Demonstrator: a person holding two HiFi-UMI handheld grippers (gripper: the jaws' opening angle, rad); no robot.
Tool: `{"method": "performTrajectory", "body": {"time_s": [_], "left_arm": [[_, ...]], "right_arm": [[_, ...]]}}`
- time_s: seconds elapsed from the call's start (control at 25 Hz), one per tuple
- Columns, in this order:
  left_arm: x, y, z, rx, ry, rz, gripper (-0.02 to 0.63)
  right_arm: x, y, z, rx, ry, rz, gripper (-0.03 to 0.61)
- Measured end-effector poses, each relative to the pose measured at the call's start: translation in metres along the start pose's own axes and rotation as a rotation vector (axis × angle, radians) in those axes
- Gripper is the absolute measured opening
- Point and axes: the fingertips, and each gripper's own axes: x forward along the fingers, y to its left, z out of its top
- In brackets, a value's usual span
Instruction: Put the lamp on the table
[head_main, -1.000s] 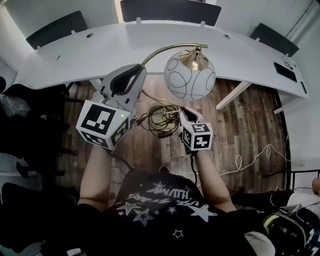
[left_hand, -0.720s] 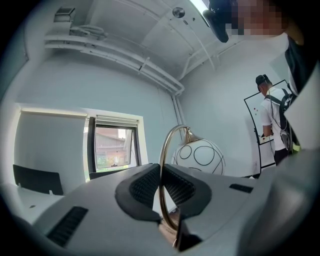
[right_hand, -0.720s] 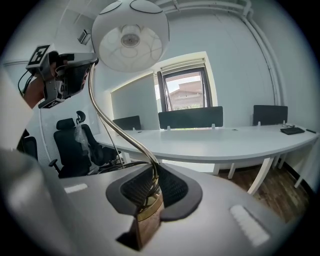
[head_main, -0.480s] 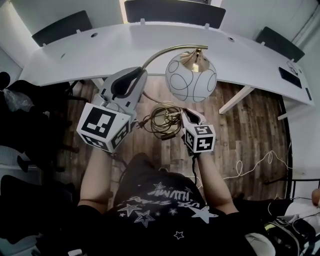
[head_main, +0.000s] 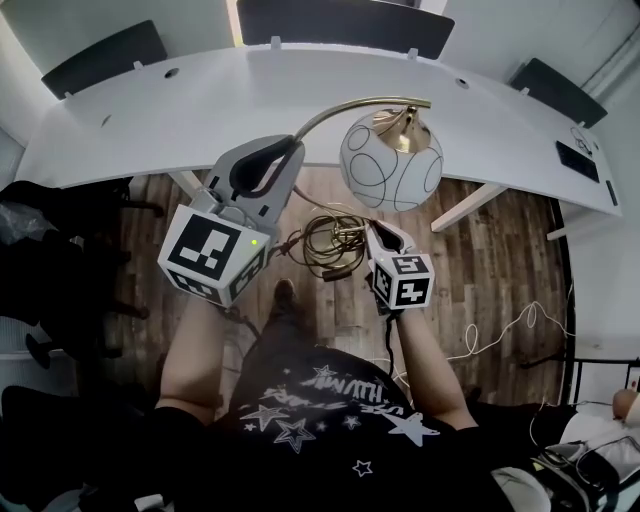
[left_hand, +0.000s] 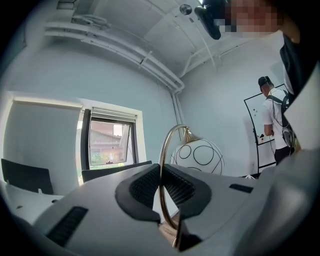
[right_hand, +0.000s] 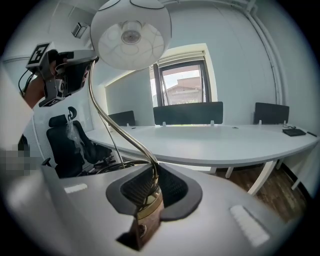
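Note:
The lamp has a white globe shade (head_main: 390, 160) with thin black line patterns and a curved brass stem (head_main: 330, 112). I hold it in the air just in front of the white curved table (head_main: 200, 100). My left gripper (head_main: 268, 160) is shut on the upper arc of the stem (left_hand: 161, 170), with the globe (left_hand: 197, 155) beyond it. Lower and to the right, my right gripper (head_main: 378, 230) is shut on the stem's lower brass end (right_hand: 149, 200), under the globe (right_hand: 131, 32). The lamp's cord (head_main: 325, 240) hangs coiled between the grippers.
Black chairs (head_main: 340, 20) stand behind the table, and another black chair (right_hand: 65, 142) is at my left. A dark flat object (head_main: 572, 160) lies on the table's right end. A white cable (head_main: 500, 325) trails over the wooden floor. A person (left_hand: 272, 120) stands at a whiteboard.
The lamp and both grippers have drifted slightly right in the head view. Both grips on the stem are unchanged.

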Motion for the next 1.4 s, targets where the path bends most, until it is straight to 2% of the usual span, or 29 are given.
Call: {"method": "performTrajectory", "body": {"time_s": [0.24, 0.52, 0.76, 0.96, 1.24, 1.4], "left_arm": [[0.058, 0.076, -0.007, -0.03, 0.011, -0.027, 0.035], [0.071, 0.089, -0.007, 0.001, -0.024, -0.064, 0.035], [0.101, 0.157, -0.007, -0.017, -0.022, -0.097, 0.035], [0.107, 0.19, -0.011, 0.007, -0.018, -0.113, 0.035], [0.109, 0.226, -0.023, -0.019, -0.008, -0.095, 0.035], [0.114, 0.241, -0.031, -0.039, 0.009, -0.057, 0.035]], "right_arm": [[0.071, -0.017, 0.045, 0.022, 0.025, -0.028, 0.038], [0.091, -0.024, 0.057, 0.034, -0.019, -0.069, 0.038], [0.149, -0.024, 0.099, 0.048, -0.007, -0.096, 0.04], [0.184, -0.012, 0.113, 0.051, 0.004, -0.088, 0.04], [0.215, 0.0, 0.12, 0.03, 0.039, -0.062, 0.038], [0.23, -0.003, 0.126, 0.015, 0.044, -0.032, 0.04]]}}
